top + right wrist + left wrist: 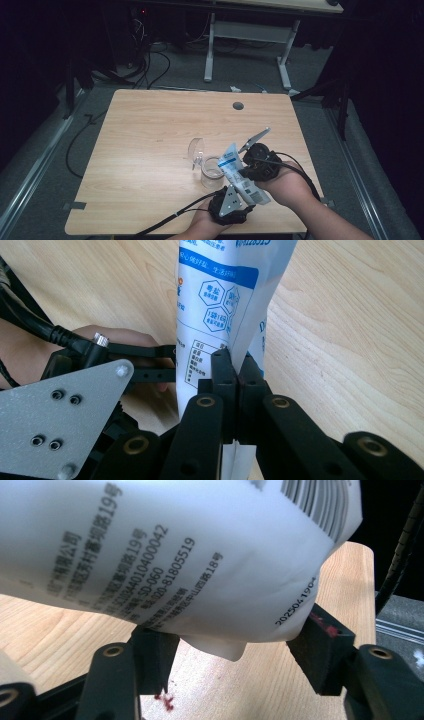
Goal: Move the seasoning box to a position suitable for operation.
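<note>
Closest to the high camera, the left gripper (239,196) sits near the table's (150,150) front edge with its grey plate up, held in the person's left hand (207,226). Its own view shows the white printed bag (175,555) lying between its two jaws: the bag's bottom edge rests against the left pad (155,652) and brushes the right pad (320,645), yet the jaws stand wide and do not clearly squeeze it, so this gripper reads as released around the bag rather than gripping it. Just behind and to the right, the right gripper (246,172), in the right hand (285,186), is clenched on the bag; in its own view the two black jaws (235,375) meet with the thin bag edge (225,300) pinched between them. From above, the bag (237,172) hangs tilted in the air between both grippers, its upper end leaning over a clear glass jar (211,172) that stands upright on the wood. Beside the jar, to its left, a clear lid (197,150) stands on edge.
</note>
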`<state>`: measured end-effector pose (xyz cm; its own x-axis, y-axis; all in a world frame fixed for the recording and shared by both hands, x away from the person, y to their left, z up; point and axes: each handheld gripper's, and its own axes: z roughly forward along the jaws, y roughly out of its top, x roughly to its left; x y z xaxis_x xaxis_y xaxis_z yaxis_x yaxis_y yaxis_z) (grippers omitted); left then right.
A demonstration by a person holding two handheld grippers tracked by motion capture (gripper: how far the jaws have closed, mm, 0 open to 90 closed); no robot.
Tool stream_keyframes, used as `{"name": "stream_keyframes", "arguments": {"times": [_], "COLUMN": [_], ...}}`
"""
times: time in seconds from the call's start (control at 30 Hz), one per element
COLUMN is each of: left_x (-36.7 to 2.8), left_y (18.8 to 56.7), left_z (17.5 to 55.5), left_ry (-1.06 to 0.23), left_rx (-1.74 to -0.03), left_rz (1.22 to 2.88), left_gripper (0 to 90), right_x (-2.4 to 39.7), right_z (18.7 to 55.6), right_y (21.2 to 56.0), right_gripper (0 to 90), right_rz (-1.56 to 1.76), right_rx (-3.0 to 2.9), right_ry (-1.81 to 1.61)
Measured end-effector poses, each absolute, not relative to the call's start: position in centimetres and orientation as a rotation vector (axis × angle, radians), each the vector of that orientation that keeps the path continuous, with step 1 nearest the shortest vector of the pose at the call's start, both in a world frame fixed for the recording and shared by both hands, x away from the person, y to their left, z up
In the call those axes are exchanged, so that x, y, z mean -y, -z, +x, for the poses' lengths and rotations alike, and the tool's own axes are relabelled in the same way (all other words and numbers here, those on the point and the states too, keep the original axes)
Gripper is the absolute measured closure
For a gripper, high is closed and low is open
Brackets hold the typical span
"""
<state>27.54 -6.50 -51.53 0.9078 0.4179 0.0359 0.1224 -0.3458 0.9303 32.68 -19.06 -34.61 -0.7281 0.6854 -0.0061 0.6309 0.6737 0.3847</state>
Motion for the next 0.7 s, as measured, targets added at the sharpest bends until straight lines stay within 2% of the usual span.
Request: {"name": "stream_keyframes", "arguments": {"times": [0.7], "left_x": [5.9], "left_y": [51.1], "left_z": [27.7], "left_ry": [-0.284], "left_rx": [-0.414], "left_rz": [1.933], "left_gripper": [43.8], "right_x": [17.6], "right_z": [33.8], "right_y": [35.0], "right_gripper": [90.0], "right_rz": [1.030], "right_rx": [-2.751], "right_ry": [-0.492]}}
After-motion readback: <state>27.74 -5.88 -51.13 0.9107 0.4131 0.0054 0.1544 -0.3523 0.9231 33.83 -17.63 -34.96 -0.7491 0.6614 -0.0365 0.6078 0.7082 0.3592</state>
